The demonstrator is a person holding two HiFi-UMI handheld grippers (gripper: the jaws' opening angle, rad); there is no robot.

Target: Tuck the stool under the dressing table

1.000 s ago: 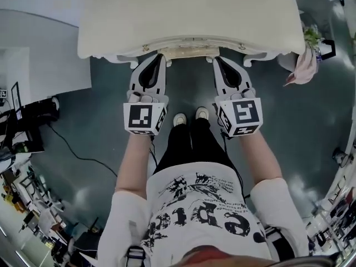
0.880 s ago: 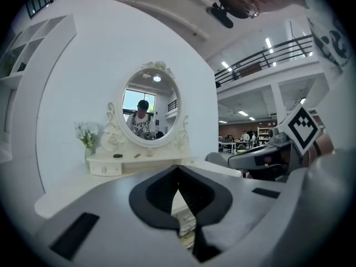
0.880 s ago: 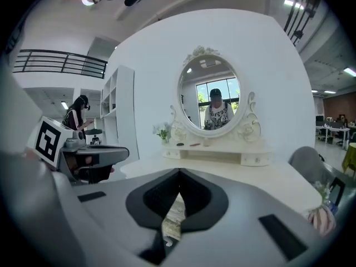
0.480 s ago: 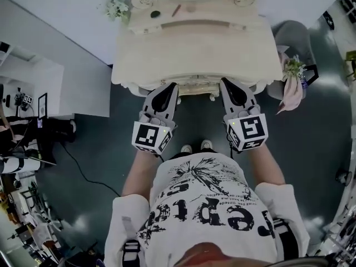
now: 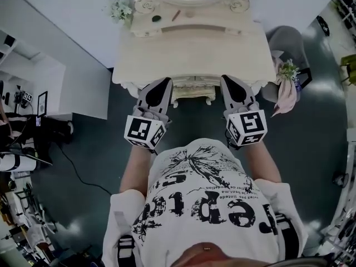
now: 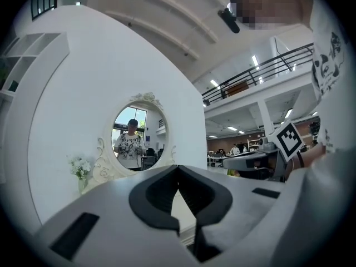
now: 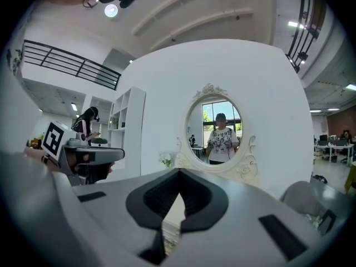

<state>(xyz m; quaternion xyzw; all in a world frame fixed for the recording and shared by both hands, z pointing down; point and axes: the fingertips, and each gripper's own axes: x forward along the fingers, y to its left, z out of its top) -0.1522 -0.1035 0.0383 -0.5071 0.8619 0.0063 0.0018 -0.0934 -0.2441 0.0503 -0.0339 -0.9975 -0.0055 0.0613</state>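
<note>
Flanking the stool [image 5: 192, 95], jaws together and empty, the left hand-held gripper [image 5: 165, 83] and right hand-held gripper [image 5: 227, 80] could jam it askew against the counter [image 5: 194, 54].

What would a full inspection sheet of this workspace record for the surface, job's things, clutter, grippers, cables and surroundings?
Surface: dressing table, cream top, mostly bare.
Job's things: stool, only a cream edge shows under the table's front, between the grippers.
Clutter: flowers, a small dark item and a thin stick at the back, by the mirror.
Grippers: left gripper and right gripper at the table's front edge, fingers together, holding nothing.
Cables: dark cable on the floor at left.
Surroundings: grey chair with pink cloth at right; white shelving at left.
</note>
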